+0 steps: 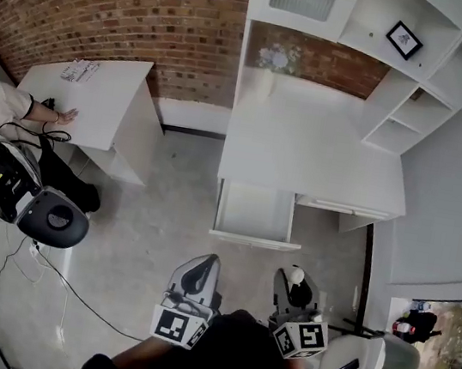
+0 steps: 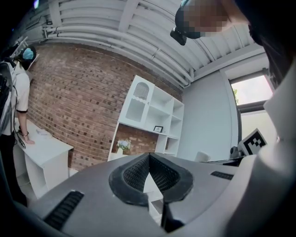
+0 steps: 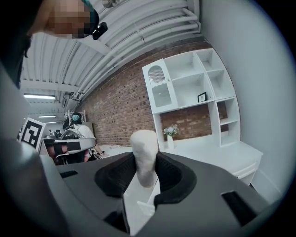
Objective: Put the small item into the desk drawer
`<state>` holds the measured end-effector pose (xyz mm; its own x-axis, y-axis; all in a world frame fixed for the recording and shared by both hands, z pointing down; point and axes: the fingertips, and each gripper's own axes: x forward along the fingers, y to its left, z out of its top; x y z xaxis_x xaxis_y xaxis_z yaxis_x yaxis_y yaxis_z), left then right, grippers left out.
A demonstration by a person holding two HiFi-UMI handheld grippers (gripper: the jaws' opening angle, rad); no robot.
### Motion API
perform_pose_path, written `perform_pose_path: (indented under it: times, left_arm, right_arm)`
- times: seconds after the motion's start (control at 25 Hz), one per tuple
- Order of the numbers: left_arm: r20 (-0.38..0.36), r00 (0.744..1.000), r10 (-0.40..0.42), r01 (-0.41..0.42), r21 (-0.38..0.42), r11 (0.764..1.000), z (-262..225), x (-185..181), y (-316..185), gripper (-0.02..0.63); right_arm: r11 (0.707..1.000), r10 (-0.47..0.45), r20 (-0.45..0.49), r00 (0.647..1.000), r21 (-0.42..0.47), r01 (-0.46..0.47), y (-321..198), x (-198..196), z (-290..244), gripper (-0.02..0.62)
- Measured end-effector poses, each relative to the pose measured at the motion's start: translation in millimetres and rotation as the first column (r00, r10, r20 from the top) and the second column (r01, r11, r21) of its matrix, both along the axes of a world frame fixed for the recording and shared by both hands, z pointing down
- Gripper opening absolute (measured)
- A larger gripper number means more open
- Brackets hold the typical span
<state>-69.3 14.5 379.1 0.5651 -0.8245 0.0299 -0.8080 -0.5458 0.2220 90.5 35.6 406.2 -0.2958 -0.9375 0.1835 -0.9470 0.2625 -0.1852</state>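
Grip on the small item [image 3: 144,155] was in place: our right tongs [image 3: 144,179] were clamped on its lower part, and its rounded white top stood up above them. Our left tongs [image 2: 149,163] were closed together with nothing between them. We held both near us, well apart from the white table [image 1: 306,148]. Its drawer [image 1: 254,212] stood pulled out toward us, left of the middle, and looked bare inside.

We judged the item to be light, as the tongs carried it upright without any tilt. Its surface looked matte and a little rough, so it was probably not slippery. Whether it was soft or stiff we could not tell. The hold low on its body seemed right to us, because the wider top could not slide down through the tongs. A gentle squeeze should be enough.
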Motion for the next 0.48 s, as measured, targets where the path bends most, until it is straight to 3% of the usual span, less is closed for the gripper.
perform_pose_path:
  times: [0.48]
  left_arm:
    - [0.012, 0.999, -0.036, 0.037, -0.031, 0.999, 11, -14, -75, 0.025]
  right_arm:
    - [0.999, -0.015, 0.02, 1.0, -0.041, 0.016, -86, -3, 22, 0.144]
